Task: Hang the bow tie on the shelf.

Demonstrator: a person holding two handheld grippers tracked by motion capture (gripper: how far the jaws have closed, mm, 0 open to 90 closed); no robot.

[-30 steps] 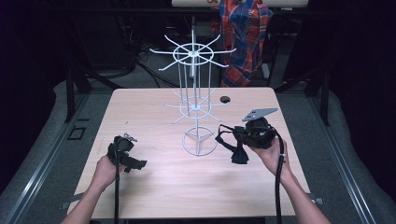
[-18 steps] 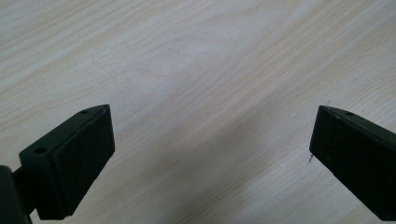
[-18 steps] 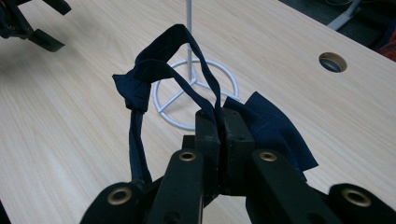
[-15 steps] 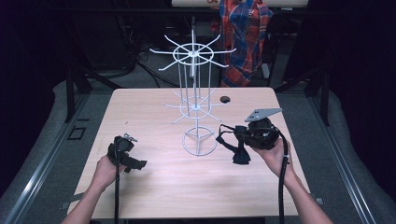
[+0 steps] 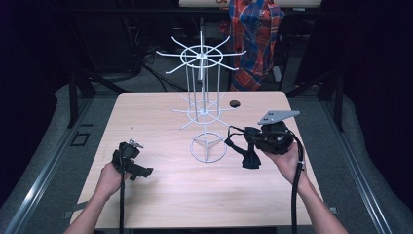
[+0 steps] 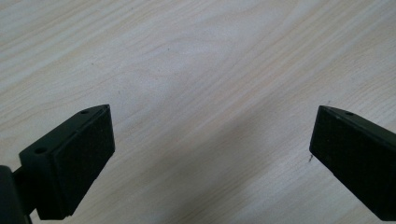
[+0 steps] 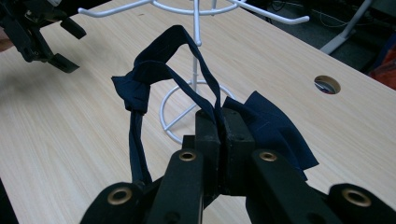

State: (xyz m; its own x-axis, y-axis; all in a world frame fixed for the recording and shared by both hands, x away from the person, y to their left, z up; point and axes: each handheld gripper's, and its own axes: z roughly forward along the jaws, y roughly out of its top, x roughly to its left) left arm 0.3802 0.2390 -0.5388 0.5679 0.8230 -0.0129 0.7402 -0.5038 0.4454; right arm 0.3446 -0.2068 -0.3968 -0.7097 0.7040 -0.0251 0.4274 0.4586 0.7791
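- Tabletop (image 5: 160, 204) of pale wood, seen from above, with a person's forearms entering from the near edge.
- At the left, the left gripper (image 5: 130, 163) is held just above the wood, its jaws spread wide with bare wood between them.
- In the middle stands a white wire rack (image 5: 204, 105) with spoke-like hooks on a ring base.
- Just right of the rack's base, the right gripper (image 5: 246, 146) has its jaws pressed together, pinching a dark navy bow tie (image 7: 154, 84) by its strap.
- The tie's loop and knot rise ahead of the jaws toward the rack; its fabric wing (image 7: 275, 126) spreads beside them.
- Behind, a small round hole (image 5: 234, 104) sits in the wood.
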